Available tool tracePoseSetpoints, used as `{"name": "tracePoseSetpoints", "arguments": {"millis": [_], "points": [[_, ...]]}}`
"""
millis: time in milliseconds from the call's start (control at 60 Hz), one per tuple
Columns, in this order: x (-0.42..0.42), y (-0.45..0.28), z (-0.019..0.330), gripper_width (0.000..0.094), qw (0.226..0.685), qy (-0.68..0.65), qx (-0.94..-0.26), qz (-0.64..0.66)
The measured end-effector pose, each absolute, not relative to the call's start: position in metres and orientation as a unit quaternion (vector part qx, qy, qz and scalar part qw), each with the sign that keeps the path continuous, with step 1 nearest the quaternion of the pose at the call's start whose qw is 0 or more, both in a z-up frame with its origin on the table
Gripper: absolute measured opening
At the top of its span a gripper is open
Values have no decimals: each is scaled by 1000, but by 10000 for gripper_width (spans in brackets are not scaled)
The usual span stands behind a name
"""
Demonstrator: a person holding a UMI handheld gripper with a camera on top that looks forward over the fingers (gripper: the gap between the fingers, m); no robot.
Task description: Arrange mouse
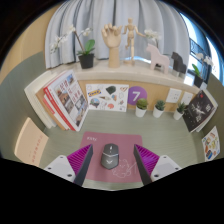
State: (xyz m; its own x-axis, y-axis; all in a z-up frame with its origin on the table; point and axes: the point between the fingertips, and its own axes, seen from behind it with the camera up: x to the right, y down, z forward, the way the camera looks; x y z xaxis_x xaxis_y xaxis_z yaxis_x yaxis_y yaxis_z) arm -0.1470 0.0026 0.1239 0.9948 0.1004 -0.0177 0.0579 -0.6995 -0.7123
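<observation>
While open, gripper (112, 160) around mouse (110, 153), magazines (64, 101) beyond.

One mouse (110, 155) and one pink mat (112, 162) are counted. Three small potted plants (158, 107) are seen beyond, and one wooden hand model (112, 42).

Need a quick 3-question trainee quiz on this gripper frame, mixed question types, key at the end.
1. True or false: the gripper has both fingers pressed on the mouse.
2. Multiple choice: the mouse lies on A) a bare shelf, B) the pink mouse mat, C) a book.
3. Fill in: beyond the mat, against the back ledge, stands a purple card showing the number ___.

Key
1. False: the mouse lies on the mat between the open fingers, with a gap at each side.
2. B
3. 7
</observation>
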Motion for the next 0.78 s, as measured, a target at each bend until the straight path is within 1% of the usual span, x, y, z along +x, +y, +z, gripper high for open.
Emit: {"name": "tracePoseSetpoints", "arguments": {"millis": [100, 167, 233, 317, 467, 667, 783], "points": [[-134, -7, 181, 817, 411, -34, -911, 30], [-121, -14, 210, 818, 426, -25, -904, 24], [-115, -23, 233, 808, 437, -26, -899, 24], [-107, -34, 250, 807, 444, -28, -895, 24], [-94, -50, 261, 805, 448, -25, -893, 24], [-84, -63, 257, 803, 438, -23, -898, 33], [-74, -62, 256, 804, 439, -22, -898, 26]]}}
